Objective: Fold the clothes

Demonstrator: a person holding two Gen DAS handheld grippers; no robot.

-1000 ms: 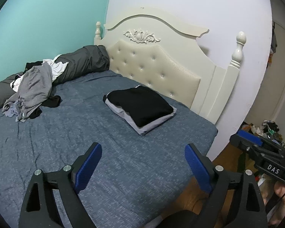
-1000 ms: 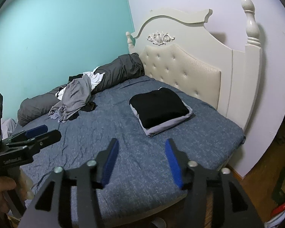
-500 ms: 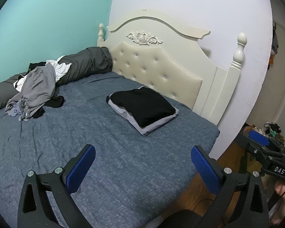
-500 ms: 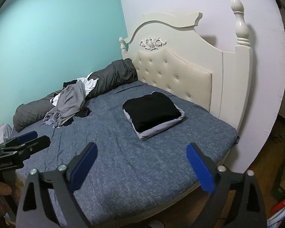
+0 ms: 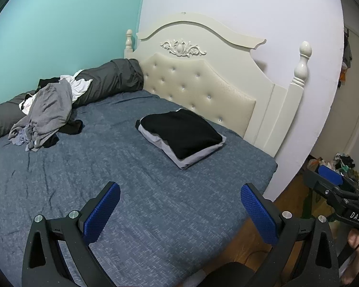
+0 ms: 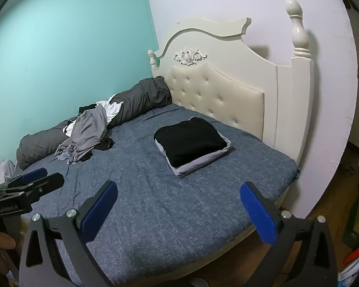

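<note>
A folded stack [image 5: 182, 136], a black garment on top of a light grey one, lies on the blue bedspread [image 5: 155, 215] near the headboard; the right wrist view also shows the stack [image 6: 191, 141]. A loose pile of grey, white and black clothes [image 5: 47, 110] sits far left by the wall, seen too as the pile [image 6: 88, 129]. My left gripper [image 5: 179, 189] hovers over the bed's near edge, open and empty. My right gripper [image 6: 179, 186] hangs beside it, its jaws opening wide with nothing between them. Both are well short of the clothes.
A cream tufted headboard [image 5: 198, 88] with posts stands behind the stack. A rolled dark grey duvet [image 5: 112, 79] runs along the teal wall. Wooden floor [image 5: 289, 191] and clutter [image 5: 342, 162] lie to the right of the bed.
The right gripper's jaws have spread from about half open to wide. The left jaws have widened a little. Neither hand has shifted much, and the clothes lie as before.
</note>
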